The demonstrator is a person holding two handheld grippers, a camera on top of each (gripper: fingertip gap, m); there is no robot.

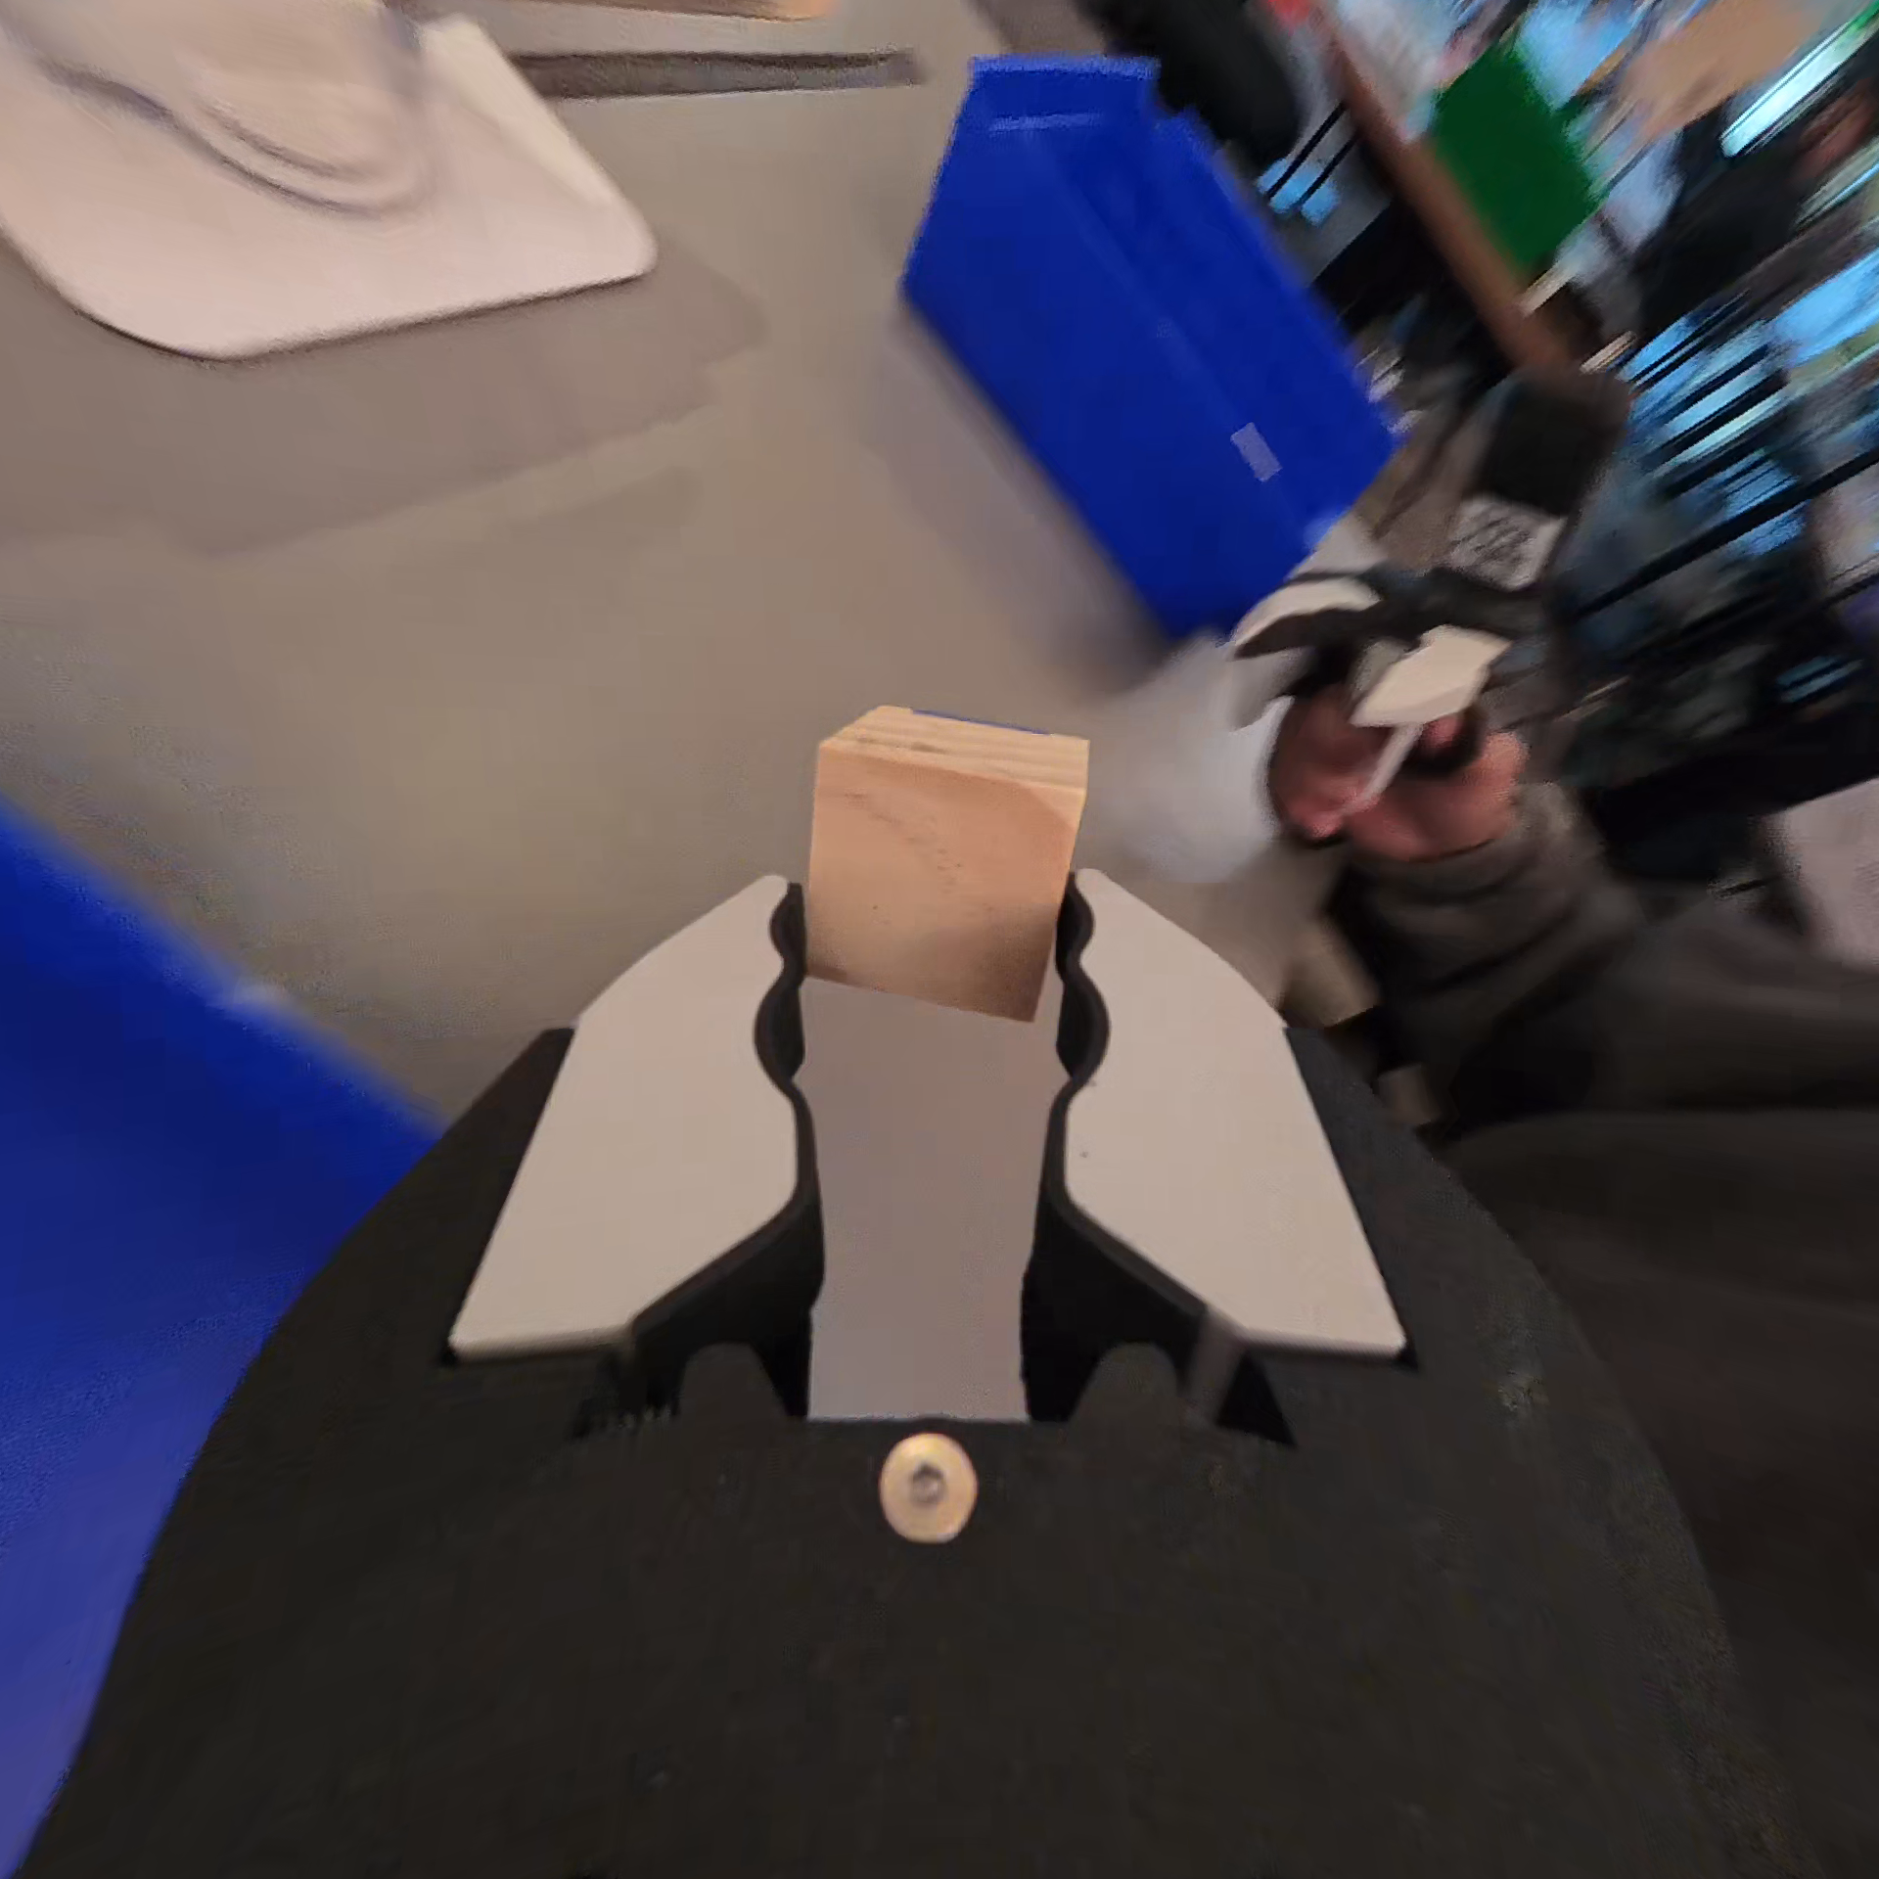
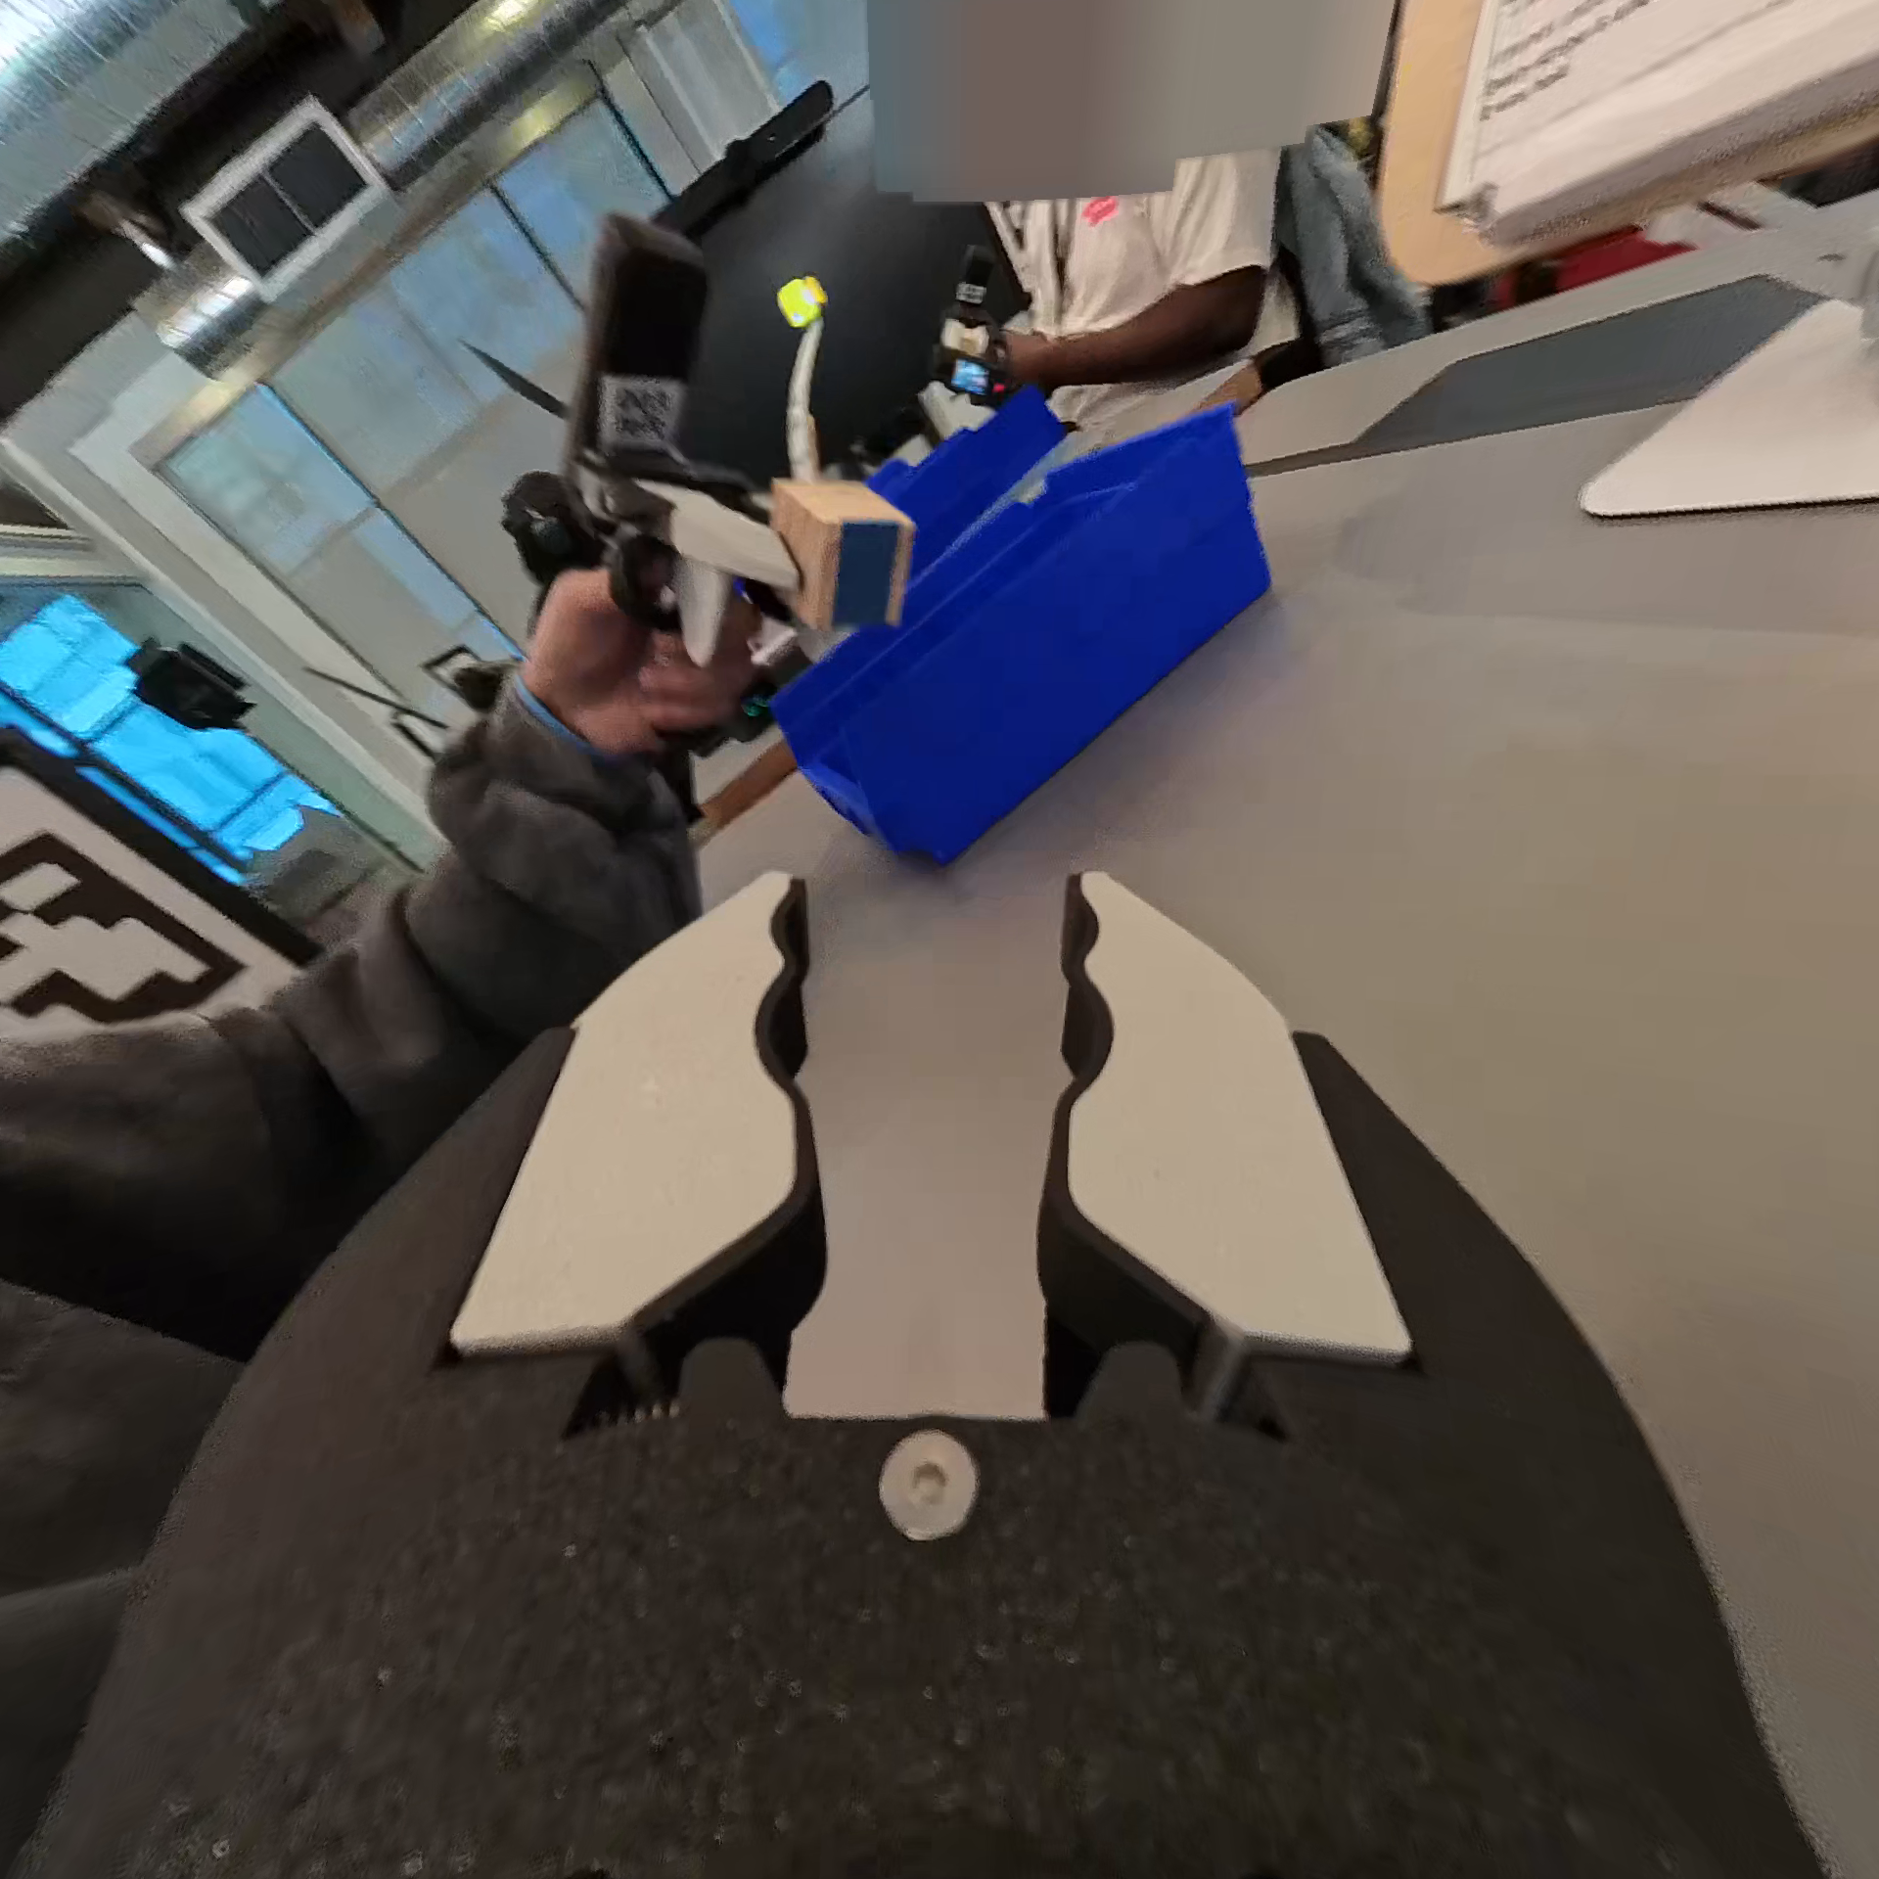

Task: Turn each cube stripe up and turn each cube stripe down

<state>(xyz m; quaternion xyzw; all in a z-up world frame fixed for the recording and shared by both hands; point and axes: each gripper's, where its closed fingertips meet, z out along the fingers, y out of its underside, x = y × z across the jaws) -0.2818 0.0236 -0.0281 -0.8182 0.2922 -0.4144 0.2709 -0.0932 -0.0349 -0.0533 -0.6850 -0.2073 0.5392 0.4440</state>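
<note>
So the wooden cube is clamped between the fingertips of the left gripper and held up off the grey table; its blue stripe is seen on the face pointing away from that gripper, in the right wrist view; in the left wrist view only a thin blue edge is caught at the cube's top. The right gripper is held low over the table with its jaws parted and nothing between them. A blue bin is parked on the table just beyond the cube; another blue bin is glimpsed at the left edge of the left wrist view; a white monitor base is sat further back. Left view is pretty smeared, so background detail can't be made out.
</note>
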